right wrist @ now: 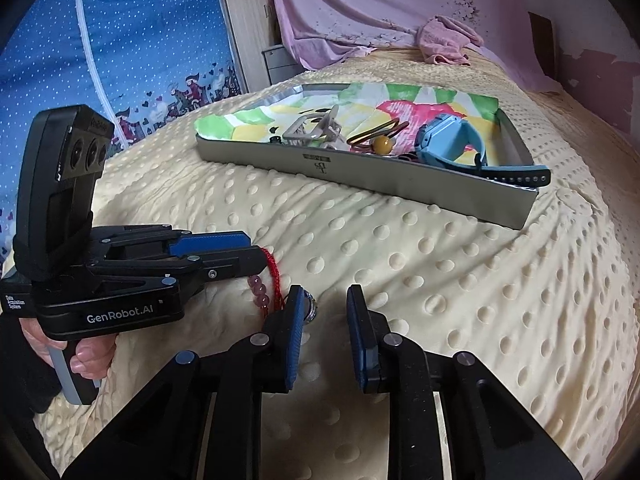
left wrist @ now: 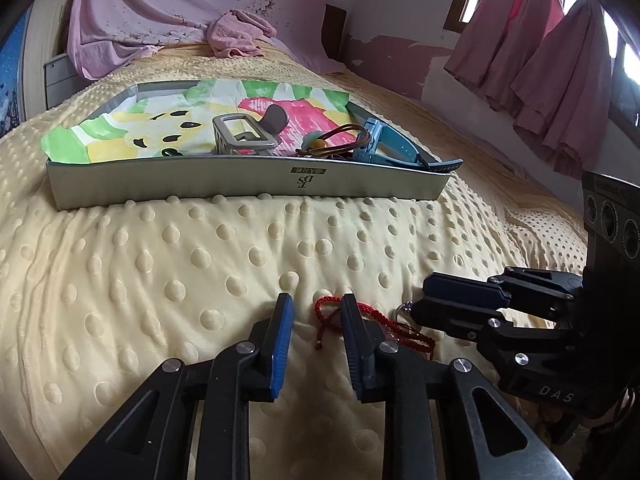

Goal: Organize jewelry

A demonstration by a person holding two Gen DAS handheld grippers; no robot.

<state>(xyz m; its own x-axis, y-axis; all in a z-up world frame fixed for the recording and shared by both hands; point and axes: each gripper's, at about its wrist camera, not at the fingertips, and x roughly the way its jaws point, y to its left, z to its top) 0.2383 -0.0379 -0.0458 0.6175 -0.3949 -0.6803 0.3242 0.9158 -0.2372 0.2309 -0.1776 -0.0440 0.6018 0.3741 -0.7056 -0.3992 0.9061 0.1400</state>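
A red cord bracelet [left wrist: 362,322] with pink beads [right wrist: 259,290] lies on the dotted cream blanket. My left gripper [left wrist: 316,306] is open, its fingers down on either side of the cord's loop. A silver ring [right wrist: 310,308] lies beside my right gripper's left finger. My right gripper [right wrist: 324,300] is open just above the blanket; it also shows in the left wrist view [left wrist: 420,300]. The grey tray [left wrist: 248,180] lined with colourful paper stands farther back, holding a blue watch [right wrist: 452,144], a grey hair clip [left wrist: 244,136], brown hair ties and an amber bead [right wrist: 382,145].
The bed's cream blanket [right wrist: 460,280] spreads all around. A pink cloth [left wrist: 240,34] lies at the far end by the pink drape. Red curtains [left wrist: 540,60] hang at the right, a blue dotted curtain [right wrist: 140,40] at the left.
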